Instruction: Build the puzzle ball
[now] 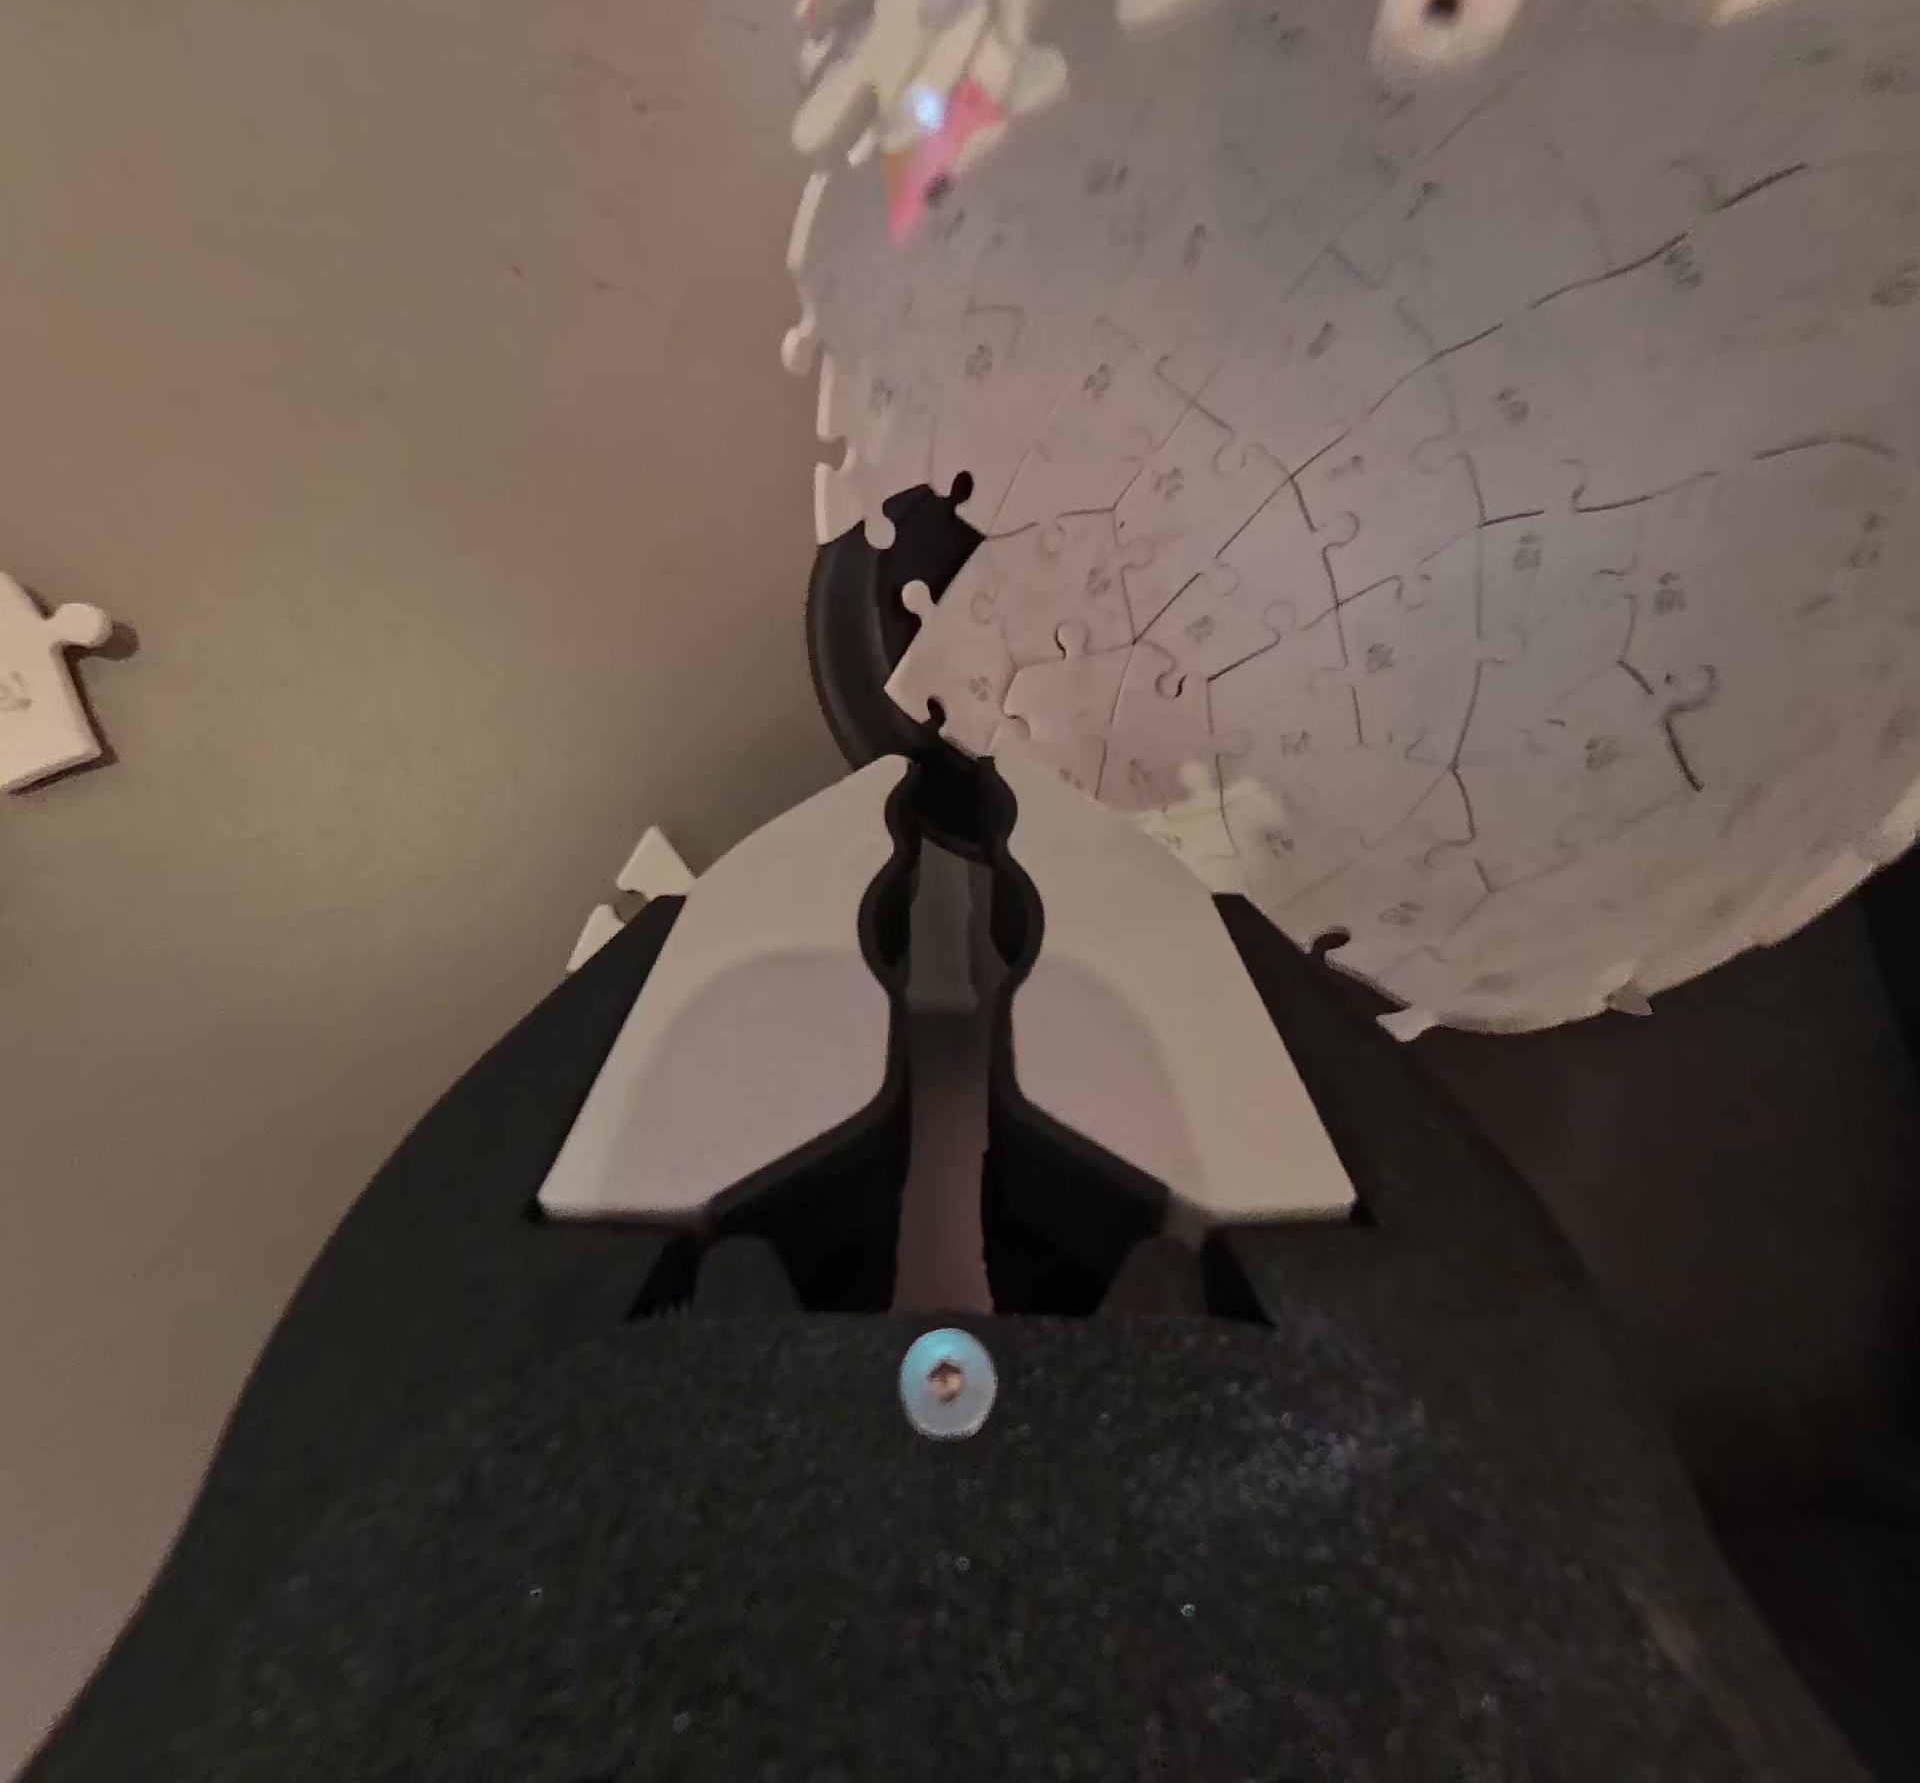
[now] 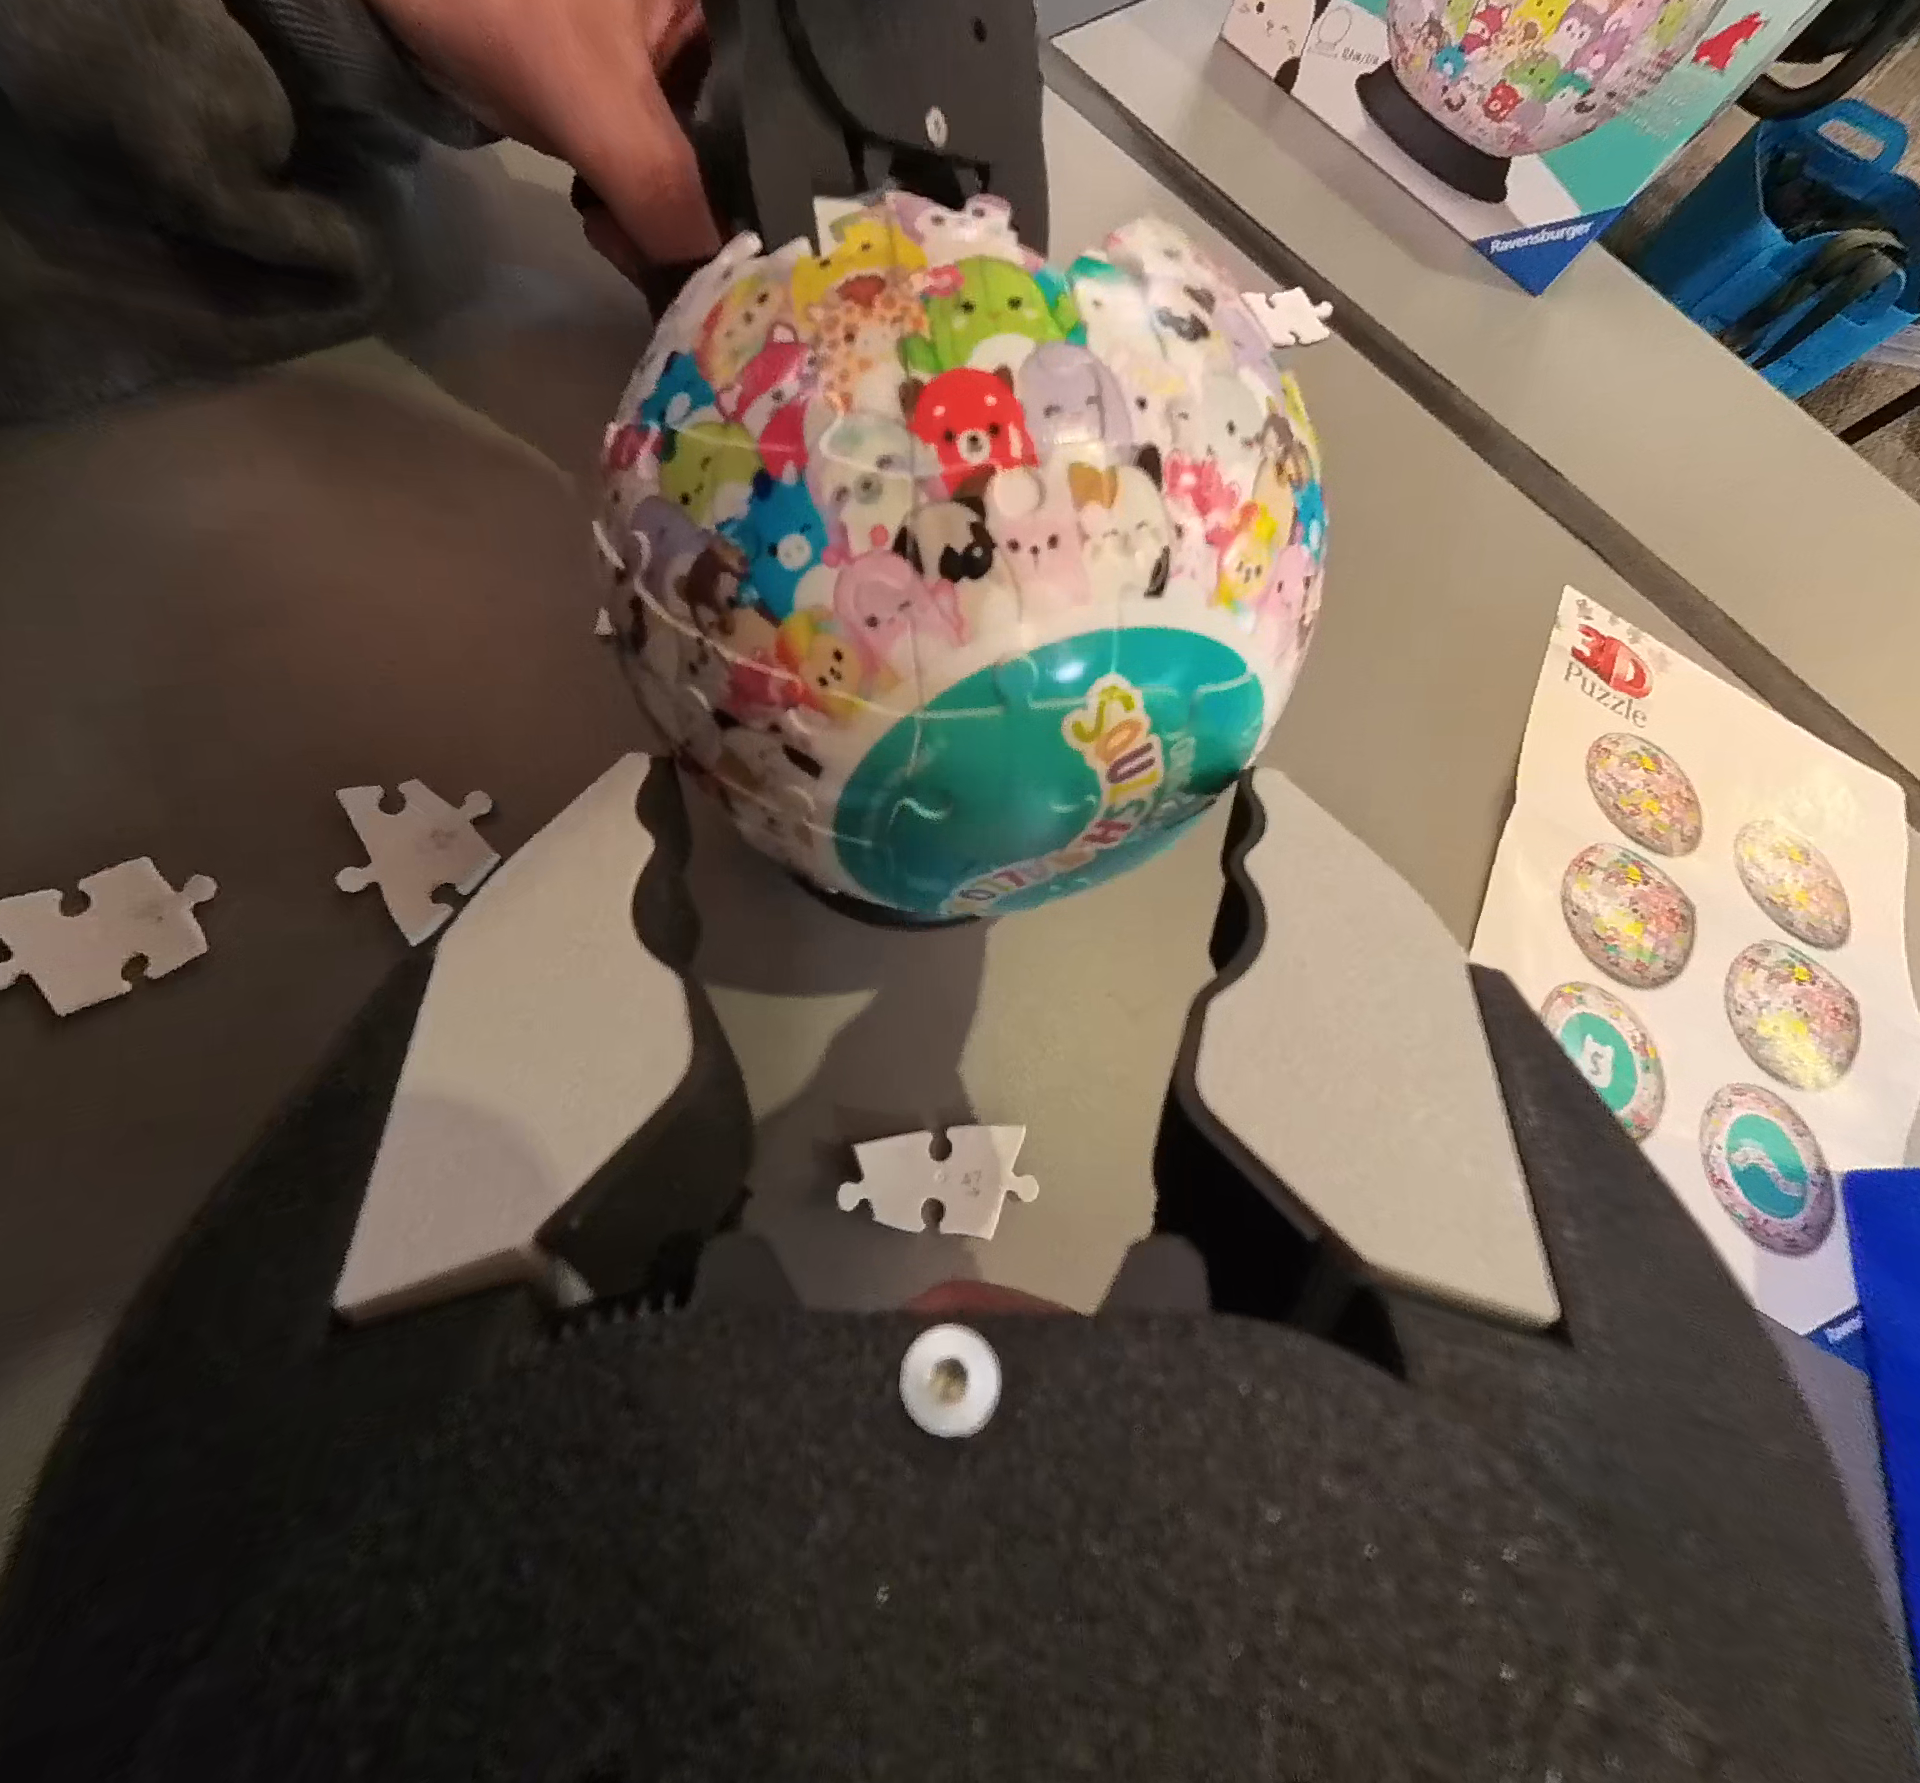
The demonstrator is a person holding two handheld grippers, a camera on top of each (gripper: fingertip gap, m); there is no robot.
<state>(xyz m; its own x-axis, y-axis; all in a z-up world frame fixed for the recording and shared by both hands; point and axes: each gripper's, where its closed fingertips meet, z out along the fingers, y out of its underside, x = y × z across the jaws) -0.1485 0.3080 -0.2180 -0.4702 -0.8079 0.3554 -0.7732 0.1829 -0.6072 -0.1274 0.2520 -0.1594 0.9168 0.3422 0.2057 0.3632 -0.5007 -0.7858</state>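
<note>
Puzzle ball [image 2: 961, 570], partly built, is held tilted above the grey table [image 2: 1455, 528]; its printed shell faces the right wrist view, its white numbered inside [image 1: 1403, 590] the left wrist view. An unfilled opening is seen at the upper rim, with one tab piece [image 2: 1288, 317] jutting out there. The left gripper [image 1: 948, 798] is closed tight on the ball's ragged edge, its fingers nearly meeting over a dark ring [image 1: 847, 632] at the rim. The same tool is seen from the right wrist view behind the ball, gripped by a sleeved hand [image 2: 540, 40] reaching in from the upper left. The right gripper [image 2: 951, 850] is spread wide, holding nothing, its fingers flanking the ball's teal cap [image 2: 1039, 777] from below and apparently just short of contact. A loose piece [image 2: 940, 1179] lies blank side up on the table between the fingers; two more [image 2: 410, 855] [image 2: 99, 928] lie to the left. Box [image 2: 1538, 50] and instruction sheet [image 2: 1704, 954] lie to the right. Judged next: a piece is to be fetched. The thin shell should be kept steady, pinched at its edge only, and pieces should be seated by light pressure along the tabs, lest neighbours pop loose.
</note>
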